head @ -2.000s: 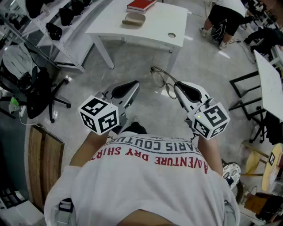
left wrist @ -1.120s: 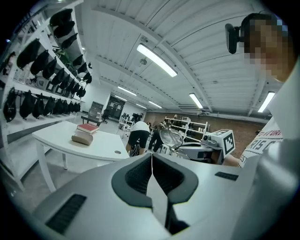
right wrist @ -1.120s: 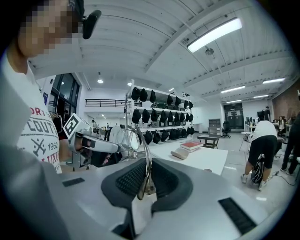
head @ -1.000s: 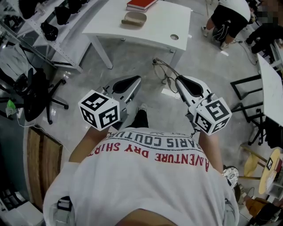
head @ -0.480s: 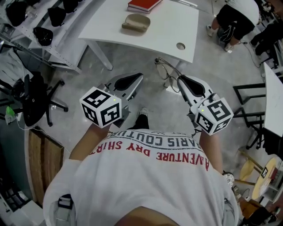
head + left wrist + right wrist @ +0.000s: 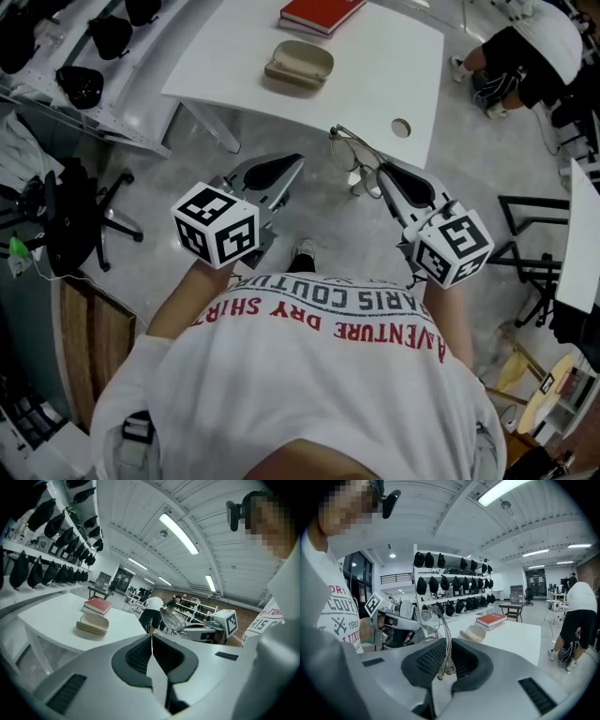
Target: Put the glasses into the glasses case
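Observation:
The thin wire-framed glasses [image 6: 349, 153] hang in the air just short of the white table [image 6: 375, 66]. My right gripper [image 6: 382, 174] is shut on their folded temple arms. In the right gripper view the arms [image 6: 444, 660] run between the dark pads and a lens [image 6: 427, 619] stands up above them. The beige glasses case [image 6: 298, 64] lies closed on the table beside a red book [image 6: 319, 11]; the same case [image 6: 93, 624] shows ahead in the left gripper view. My left gripper [image 6: 293, 162] is level with the right one, shut and empty [image 6: 151, 637].
A round cable hole [image 6: 401, 127] sits near the table's near corner. Shelves of black headgear [image 6: 84, 75] run along the left, with an office chair [image 6: 70, 211] below. A crouching person [image 6: 525, 52] and a black table frame [image 6: 534, 234] are at the right.
The table and case have come closer and lower in the head view as both grippers moved towards them. The right gripper's hold on the glasses is the same.

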